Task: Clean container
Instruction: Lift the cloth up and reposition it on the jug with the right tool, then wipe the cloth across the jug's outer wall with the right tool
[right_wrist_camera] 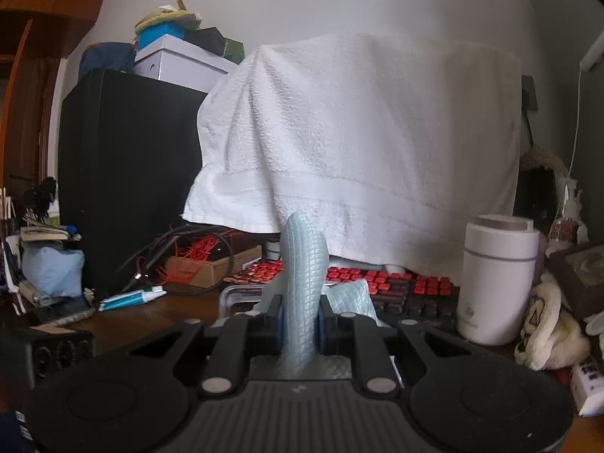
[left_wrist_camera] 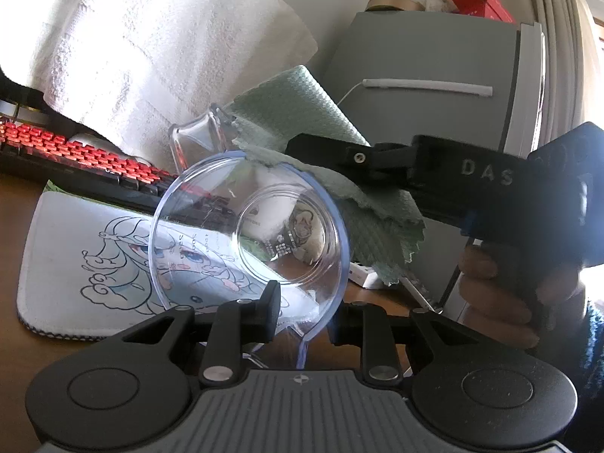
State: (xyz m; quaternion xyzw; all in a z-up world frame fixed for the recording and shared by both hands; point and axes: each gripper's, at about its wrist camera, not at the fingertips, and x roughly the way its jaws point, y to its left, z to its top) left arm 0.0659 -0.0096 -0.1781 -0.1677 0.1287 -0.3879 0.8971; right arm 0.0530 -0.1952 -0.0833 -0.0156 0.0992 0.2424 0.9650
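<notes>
Clear plastic jug [left_wrist_camera: 249, 234], tipped on its side above the desk [left_wrist_camera: 22, 204], is pinched at its rim by the left gripper [left_wrist_camera: 302, 317]. Over the jug's far rim, the right gripper [right_wrist_camera: 300, 324] clamps a green cloth [left_wrist_camera: 321, 143]. Hard wiping could lever the slick rim loose.

1. The left gripper [left_wrist_camera: 302, 313] has its fingers [left_wrist_camera: 270, 311] clamped on the rim of the clear container [left_wrist_camera: 249, 234].
2. The right gripper [right_wrist_camera: 301, 324] pinches the green cloth [right_wrist_camera: 302, 283] above that container.
3. A hand [left_wrist_camera: 502, 298] grips the right gripper's handle, right of the container.
</notes>
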